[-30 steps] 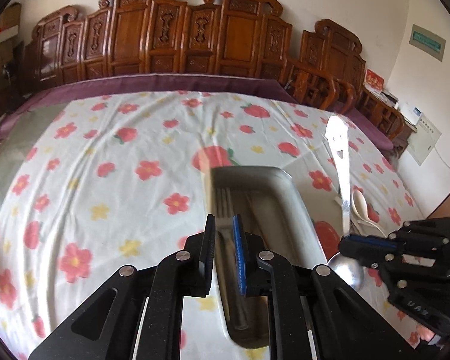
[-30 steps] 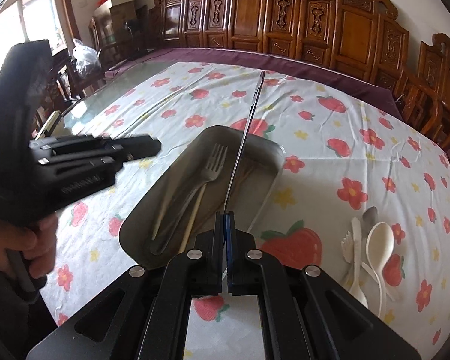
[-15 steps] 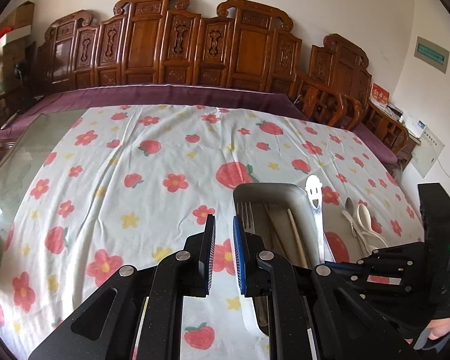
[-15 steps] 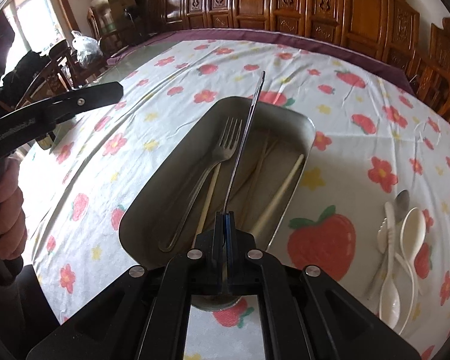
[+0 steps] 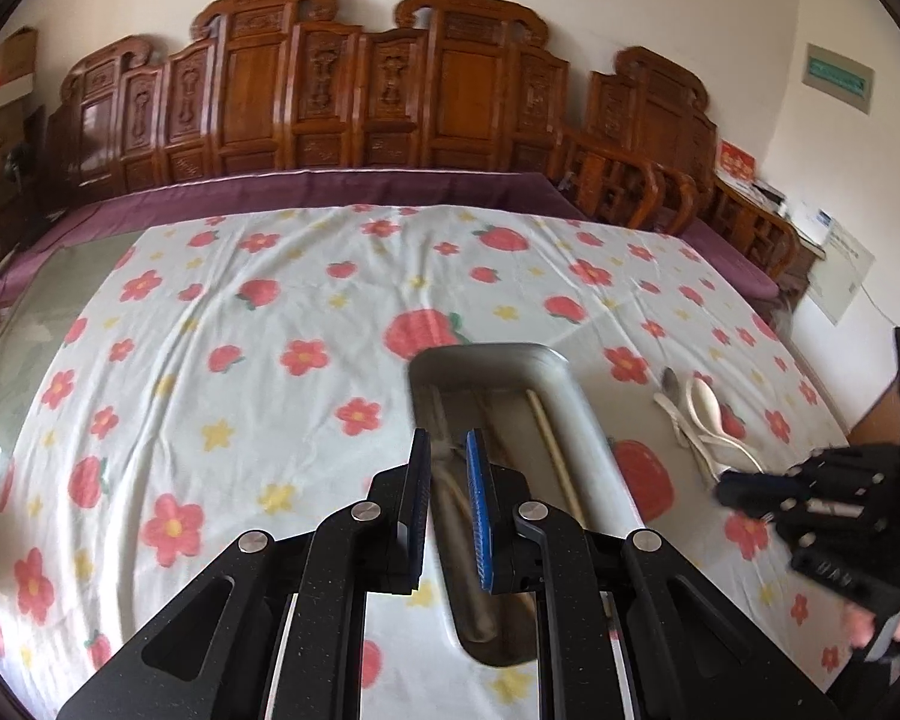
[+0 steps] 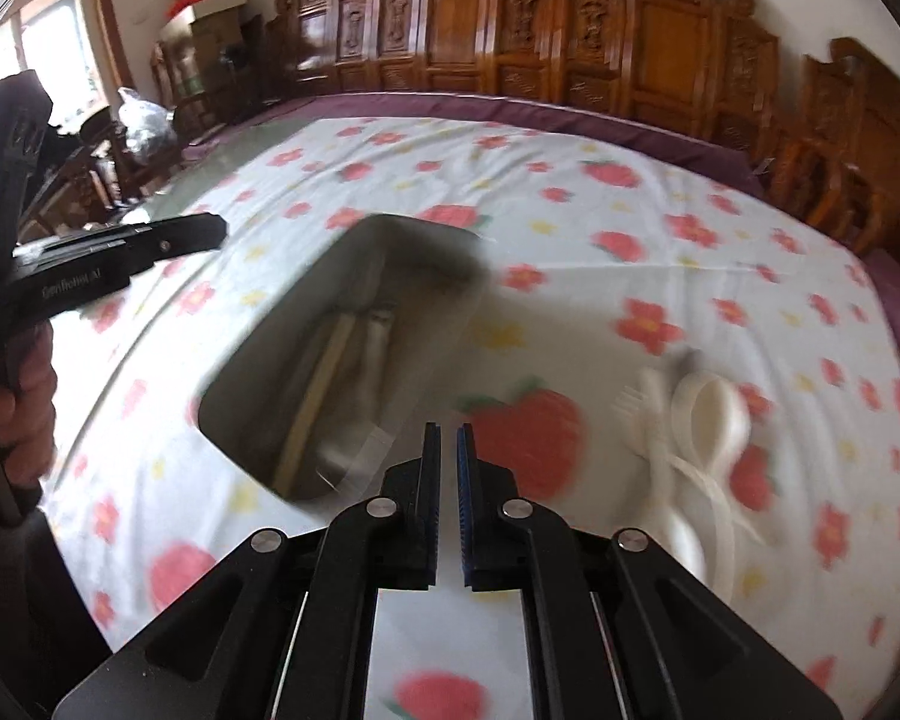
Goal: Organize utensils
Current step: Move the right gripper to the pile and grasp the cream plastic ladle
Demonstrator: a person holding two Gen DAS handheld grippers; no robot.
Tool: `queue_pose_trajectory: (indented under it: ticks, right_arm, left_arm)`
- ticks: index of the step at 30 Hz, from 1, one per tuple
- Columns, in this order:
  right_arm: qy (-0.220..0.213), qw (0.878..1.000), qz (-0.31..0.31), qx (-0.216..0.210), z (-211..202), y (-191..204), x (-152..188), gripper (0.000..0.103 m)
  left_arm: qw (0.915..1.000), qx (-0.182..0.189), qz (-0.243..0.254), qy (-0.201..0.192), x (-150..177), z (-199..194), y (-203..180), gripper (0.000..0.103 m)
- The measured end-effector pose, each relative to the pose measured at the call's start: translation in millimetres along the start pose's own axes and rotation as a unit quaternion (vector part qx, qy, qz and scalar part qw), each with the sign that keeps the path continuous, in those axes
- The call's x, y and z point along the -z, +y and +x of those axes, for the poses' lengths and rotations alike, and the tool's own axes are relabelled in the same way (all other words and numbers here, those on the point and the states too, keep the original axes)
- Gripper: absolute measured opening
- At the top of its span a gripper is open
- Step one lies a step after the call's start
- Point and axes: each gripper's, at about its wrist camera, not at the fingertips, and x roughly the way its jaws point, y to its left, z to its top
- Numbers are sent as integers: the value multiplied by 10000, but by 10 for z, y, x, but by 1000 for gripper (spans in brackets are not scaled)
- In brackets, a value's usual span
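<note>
Looking across the table, I see the flowered cloth [image 5: 270, 324] covering most of it, with carved wooden chairs [image 5: 354, 90] lined up along the far side. On the cloth sits a long metal tray [image 5: 588, 420], and inside it I can make out a pale wooden stick [image 5: 555, 450] and some metal cutlery [image 6: 378, 330], though the right wrist view is blurred and I cannot tell the pieces apart.

On the cloth to the right of the tray, apart from it, lies a small cluster of white plastic spoons [image 5: 711, 414] with a white fork [image 6: 645, 414] beside them.

My left gripper [image 5: 448, 516] hangs over the near end of the tray, its jaws slightly parted with nothing between them. My right gripper [image 6: 447, 504] hovers over the cloth just off the tray's near right corner, between tray and spoons; its jaws show a narrow gap and hold nothing. In the left wrist view its tips sit close to the spoon handles.
</note>
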Motion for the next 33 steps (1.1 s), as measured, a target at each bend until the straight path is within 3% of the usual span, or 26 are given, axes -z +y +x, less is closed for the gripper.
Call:
queue_pose_trajectory:
  ticks: [8, 10, 13, 21, 23, 32, 33]
  right_arm:
    - [294, 9961, 382, 740, -241, -698, 528, 7]
    - [349, 9947, 436, 859, -219, -813, 587, 17]
    - [404, 9932, 499, 971, -141, -951, 603, 24]
    - [641, 9901, 656, 1064, 250, -1230, 453, 24]
    - [731, 9891, 652, 1096, 359, -1266, 429, 24]
    - [960, 9862, 368, 1299, 597, -1279, 456, 23]
    - [960, 9860, 362, 1315, 585, -1280, 472, 18]
  left_arm:
    - [9988, 274, 377, 158, 126, 87, -425, 23]
    - [9983, 313, 463, 178, 157, 99, -518, 29]
    - [9972, 431, 564, 215, 207, 126, -663, 33]
    - [9956, 568, 664, 343, 323, 195, -899, 36]
    - [9955, 569, 675, 341, 342, 196, -940, 41]
    - [9950, 517, 751, 396, 426, 217, -1084, 43]
    - [9951, 499, 759, 401, 437, 214, -1099, 43]
